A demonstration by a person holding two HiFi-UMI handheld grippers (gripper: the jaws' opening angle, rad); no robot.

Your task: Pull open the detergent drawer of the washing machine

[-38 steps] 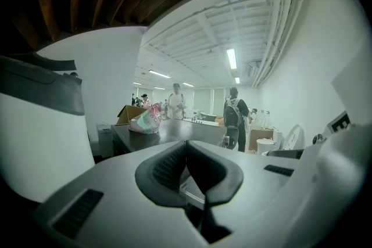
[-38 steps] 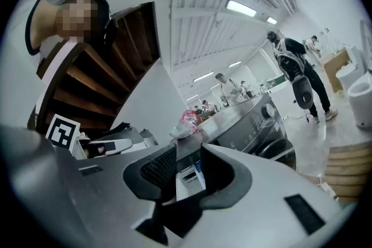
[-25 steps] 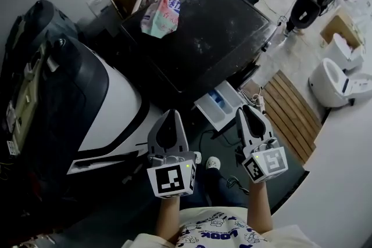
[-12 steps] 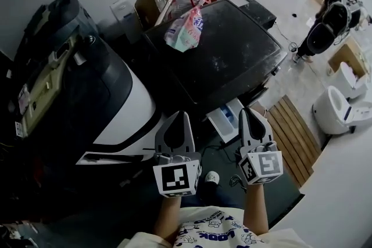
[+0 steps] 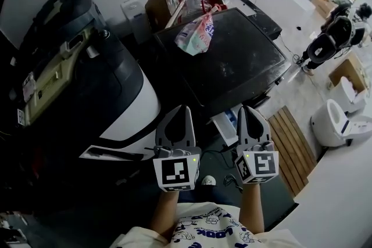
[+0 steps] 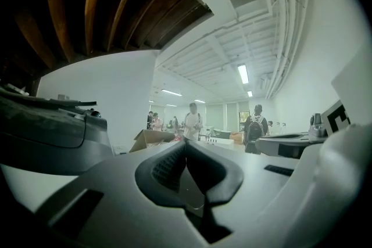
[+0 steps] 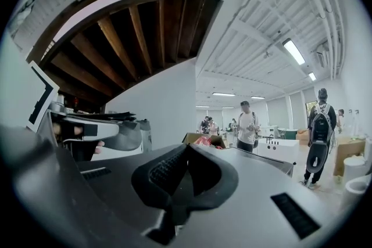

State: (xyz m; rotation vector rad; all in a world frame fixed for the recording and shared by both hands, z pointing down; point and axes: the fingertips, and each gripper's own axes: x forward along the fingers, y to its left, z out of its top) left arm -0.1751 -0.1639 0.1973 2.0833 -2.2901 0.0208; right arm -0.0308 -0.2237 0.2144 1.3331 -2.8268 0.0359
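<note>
Right tool [image 5: 244,110]: jaws just closed, pressed together, nothing between. Left tool [image 5: 182,110]: pressed together, empty. Detergent drawer [image 5: 225,124] stands pulled out of washing machine [image 5: 232,61] front (seen between both tools, head view). Judgement: pull step looks done; next move calls only for staying clear of drawer.

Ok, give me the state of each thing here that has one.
Drawer: pulled out, open.
Left gripper: shut, empty.
Right gripper: shut, jaws just closed, nothing between them.
Box: flaps open, stuffed full.
</note>
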